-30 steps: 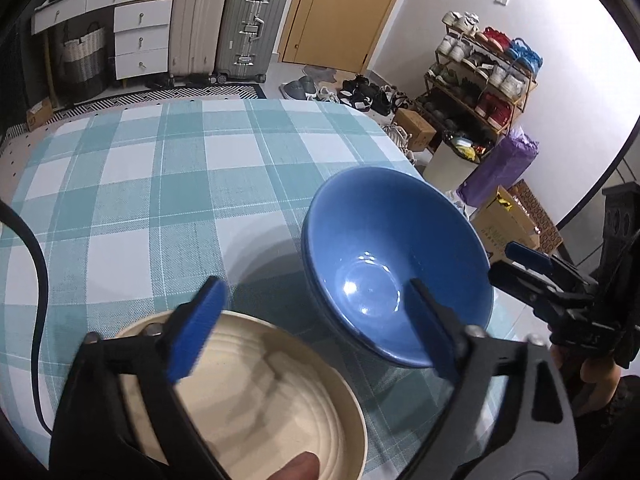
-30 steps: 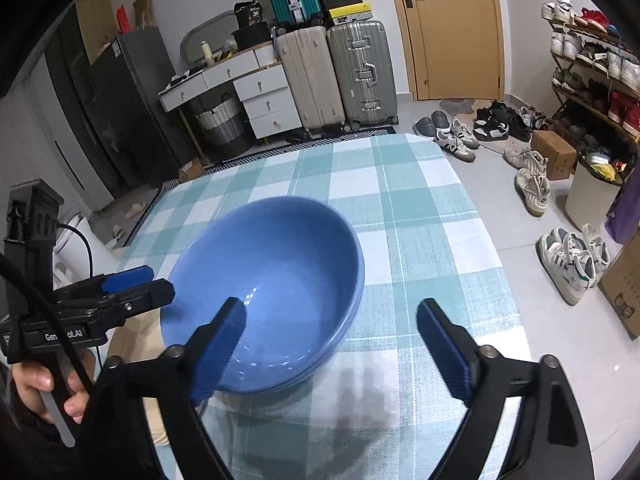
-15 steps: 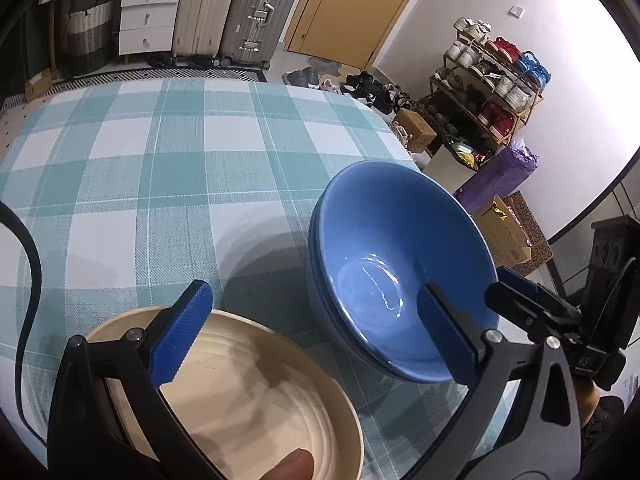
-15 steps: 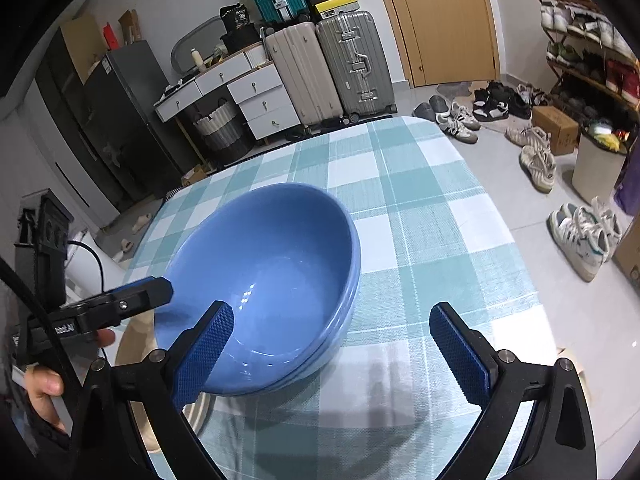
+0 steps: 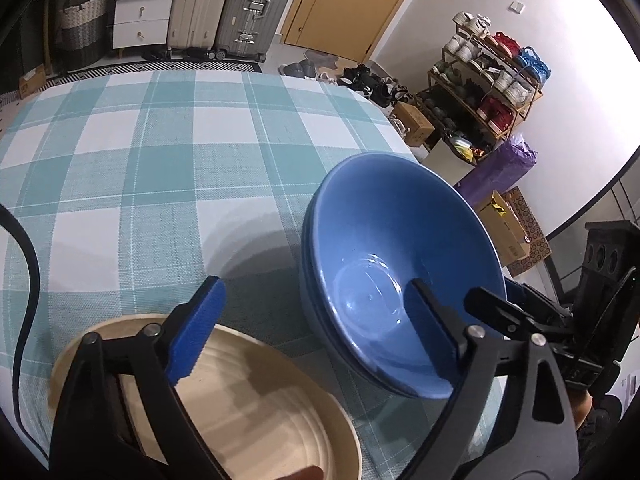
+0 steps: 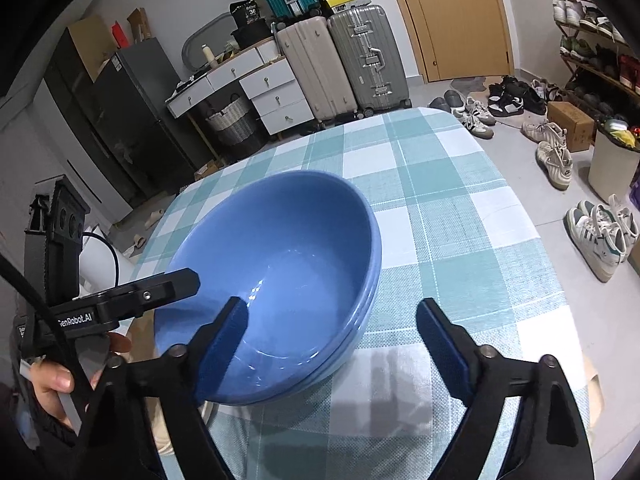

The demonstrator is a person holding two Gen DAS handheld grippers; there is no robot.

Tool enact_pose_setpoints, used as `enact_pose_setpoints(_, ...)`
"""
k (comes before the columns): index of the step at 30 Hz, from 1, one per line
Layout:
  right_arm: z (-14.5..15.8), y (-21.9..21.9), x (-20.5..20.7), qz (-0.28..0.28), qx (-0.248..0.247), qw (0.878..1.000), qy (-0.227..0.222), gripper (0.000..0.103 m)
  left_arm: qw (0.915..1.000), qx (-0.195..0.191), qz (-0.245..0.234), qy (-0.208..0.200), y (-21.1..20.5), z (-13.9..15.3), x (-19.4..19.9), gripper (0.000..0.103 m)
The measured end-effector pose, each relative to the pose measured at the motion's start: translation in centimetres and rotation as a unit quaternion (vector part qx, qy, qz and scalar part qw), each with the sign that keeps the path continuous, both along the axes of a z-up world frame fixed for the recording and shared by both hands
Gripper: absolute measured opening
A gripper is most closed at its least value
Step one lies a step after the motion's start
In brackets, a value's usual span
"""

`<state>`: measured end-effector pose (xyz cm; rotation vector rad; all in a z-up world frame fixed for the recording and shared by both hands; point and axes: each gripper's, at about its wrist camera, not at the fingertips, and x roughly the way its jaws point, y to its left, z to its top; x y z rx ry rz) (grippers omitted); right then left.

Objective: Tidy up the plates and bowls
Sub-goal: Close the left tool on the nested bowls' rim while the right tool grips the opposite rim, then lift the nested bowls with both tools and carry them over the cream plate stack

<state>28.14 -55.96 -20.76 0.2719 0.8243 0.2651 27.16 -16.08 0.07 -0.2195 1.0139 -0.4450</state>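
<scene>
Bench (image 5: 168, 184) under teal-and-white checked cloth, stacked glossy blue ceramic bowls (image 6: 276, 264) near its right edge, ridged cream plate (image 5: 248, 408) beside them, left gripper (image 5: 316, 328) and right gripper (image 6: 332, 336) both closing, nothing clamped, grey hard-shell suitcases (image 6: 344, 60) and wooden door (image 6: 452, 16) behind.

The cream plate (image 5: 256, 412) is cut off at 6 o'clock and partly hidden by the left gripper's (image 5: 316, 328) arms. The stacked blue bowls (image 6: 276, 280) hide their own lower members; their number cannot be told. Shoes on the rack (image 5: 492, 80), at 2 o'clock, are too small to distinguish.
</scene>
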Motion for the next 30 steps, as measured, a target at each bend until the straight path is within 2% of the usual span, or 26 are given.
enact_pose_setpoints(5, -0.3, -0.1, 0.2, 0.002, 0.004, 1.0, 0.001, 0.079, 1.0, -0.004, -0.005, 0.004, -0.3, -0.4, 0.3, 0.081)
enact_pose_setpoints(11, -0.6, -0.1, 0.5, 0.002, 0.009, 1.0, 0.007, 0.072, 0.9998, -0.008, -0.009, 0.014, -1.0, -1.2, 0.8, 0.064)
enact_pose_setpoints(16, -0.8, 0.0, 0.9, 0.002, 0.018, 1.0, 0.015, 0.062, 0.9995, -0.009, -0.019, 0.024, -1.4, -1.7, 1.1, 0.04)
enact_pose_setpoints(18, -0.7, 0.1, 0.8, 0.001, 0.019, 1.0, 0.012, 0.058, 0.9994, -0.008, -0.022, 0.024, -1.4, -1.8, 1.0, 0.035)
enact_pose_setpoints(20, -0.6, 0.1, 0.8, 0.003, 0.018, 1.0, 0.012, 0.052, 0.9996, -0.003, -0.02, 0.021, -1.5, -1.8, 1.0, 0.033)
enact_pose_setpoints(26, -0.3, 0.2, 0.5, -0.005, -0.004, 1.0, 0.002, 0.041, 0.9997, 0.007, -0.016, 0.014, -1.5, -1.8, 0.9, 0.029)
enact_pose_setpoints(30, -0.2, 0.2, 0.3, -0.008, -0.01, 1.0, -0.003, 0.039, 0.9997, 0.018, -0.015, 0.007, -1.7, -1.6, 0.7, 0.028)
